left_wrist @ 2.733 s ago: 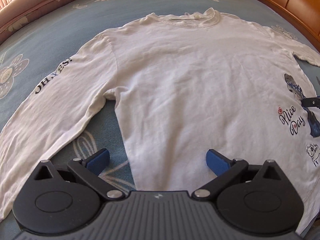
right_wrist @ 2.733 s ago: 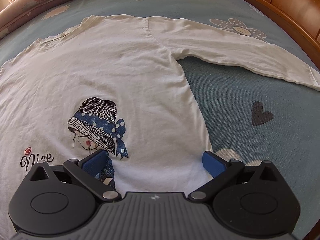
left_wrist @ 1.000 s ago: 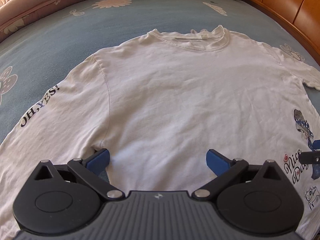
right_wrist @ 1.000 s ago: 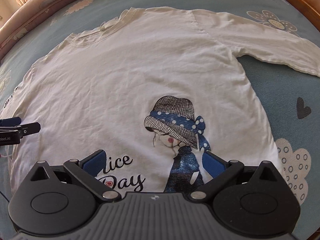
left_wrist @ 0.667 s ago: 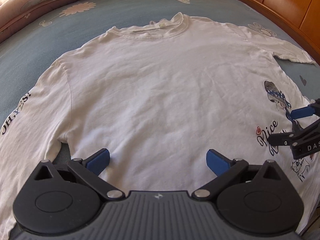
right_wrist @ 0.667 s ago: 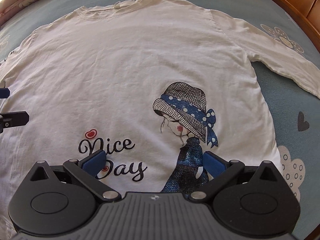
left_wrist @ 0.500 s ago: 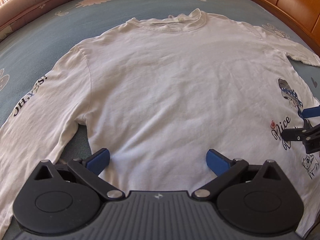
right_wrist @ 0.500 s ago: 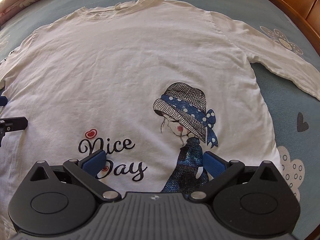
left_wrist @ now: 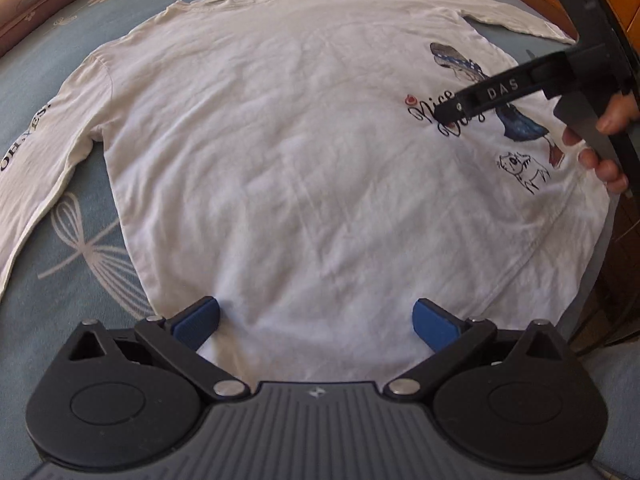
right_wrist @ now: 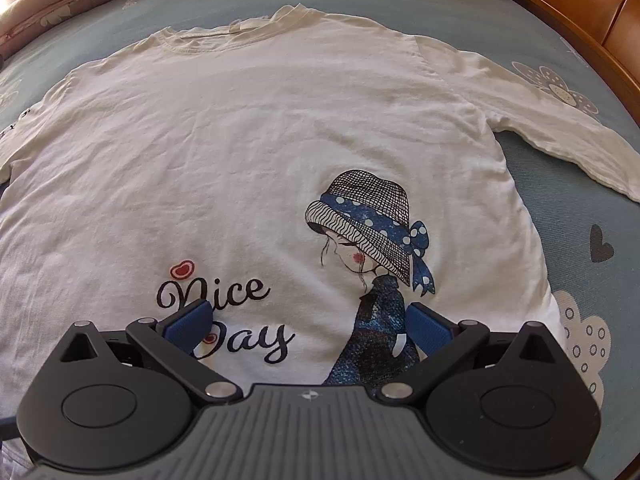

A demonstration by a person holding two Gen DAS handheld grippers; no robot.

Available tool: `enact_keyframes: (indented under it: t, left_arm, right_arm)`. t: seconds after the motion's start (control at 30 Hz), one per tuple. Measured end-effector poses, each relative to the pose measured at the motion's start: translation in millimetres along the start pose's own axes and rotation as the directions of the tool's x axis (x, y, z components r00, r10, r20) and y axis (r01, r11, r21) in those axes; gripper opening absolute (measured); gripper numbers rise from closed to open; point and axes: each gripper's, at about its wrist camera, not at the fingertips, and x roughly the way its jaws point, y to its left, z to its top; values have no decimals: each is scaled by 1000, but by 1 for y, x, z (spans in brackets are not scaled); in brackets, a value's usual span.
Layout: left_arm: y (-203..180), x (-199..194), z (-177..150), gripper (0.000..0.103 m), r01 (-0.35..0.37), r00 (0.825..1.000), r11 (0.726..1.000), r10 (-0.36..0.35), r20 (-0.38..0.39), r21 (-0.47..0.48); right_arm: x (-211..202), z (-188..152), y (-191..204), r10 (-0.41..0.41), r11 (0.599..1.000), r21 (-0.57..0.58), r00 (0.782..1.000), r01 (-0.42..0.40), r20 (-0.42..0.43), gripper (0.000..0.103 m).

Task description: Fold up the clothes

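Observation:
A white long-sleeved shirt (left_wrist: 304, 152) lies flat and face up on a blue bed, collar at the far side, both sleeves spread out. Its front carries a print of a girl in a hat (right_wrist: 368, 220) and the words "Nice Day". My left gripper (left_wrist: 316, 318) hovers open over the lower left part of the shirt's hem, nothing between its blue pads. My right gripper (right_wrist: 306, 322) is open too, held over the print near the hem. In the left wrist view, the right gripper's black finger (left_wrist: 492, 94) reaches over the print, with a hand on its handle.
The blue bedspread (right_wrist: 592, 216) has flower, heart and cloud patterns. A wooden bed frame (right_wrist: 580, 12) curves along the right and far side. A floral pillow or bolster (right_wrist: 60, 4) lies at the far left. The bed's near right edge (left_wrist: 600, 280) drops off beside the hem.
Both grippers pulled back toward the hem, and the left one swung right. The right gripper now shows large in the left wrist view. Both stayed open, and the shirt did not move.

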Motion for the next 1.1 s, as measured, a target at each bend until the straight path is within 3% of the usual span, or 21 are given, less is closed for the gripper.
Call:
enact_keyframes:
  t: [0.13, 0.37, 0.53, 0.67, 0.77, 0.9, 0.97, 1.1]
  left_arm:
    - [-7, -12, -23, 102, 2, 998, 999, -4, -57, -35]
    - [-25, -18, -8, 102, 54, 998, 997, -55, 14, 60]
    - [-26, -7, -11, 102, 65, 998, 997, -65, -8, 47]
    - [-26, -13, -24, 102, 73, 997, 991, -69, -39, 114]
    - [-30, -18, -27, 102, 90, 995, 977, -79, -66, 194]
    - [-43, -30, -23, 102, 136, 989, 912, -147, 0, 388]
    - [-49, -28, -21, 102, 161, 984, 889, -177, -4, 428]
    - [-51, -16, -28, 102, 175, 984, 905, -171, -46, 388]
  right_arm:
    - [0, -2, 1, -1, 1000, 1, 1000, 1, 9, 103]
    - [0, -3, 2, -6, 1000, 4, 1000, 6, 19, 103]
    - [0, -3, 2, -5, 1000, 3, 1000, 5, 17, 103]
    - [-1, -6, 1, -7, 1000, 1, 999, 7, 34, 103]
    - [-4, -4, 2, -10, 1000, -9, 1000, 10, 23, 103]
    - [-18, -4, 4, 34, 998, -61, 999, -34, 5, 103]
    - [-25, -11, 8, 61, 993, -106, 998, -61, -1, 103]
    - [-30, -30, 16, 78, 975, -205, 994, -92, -75, 103]
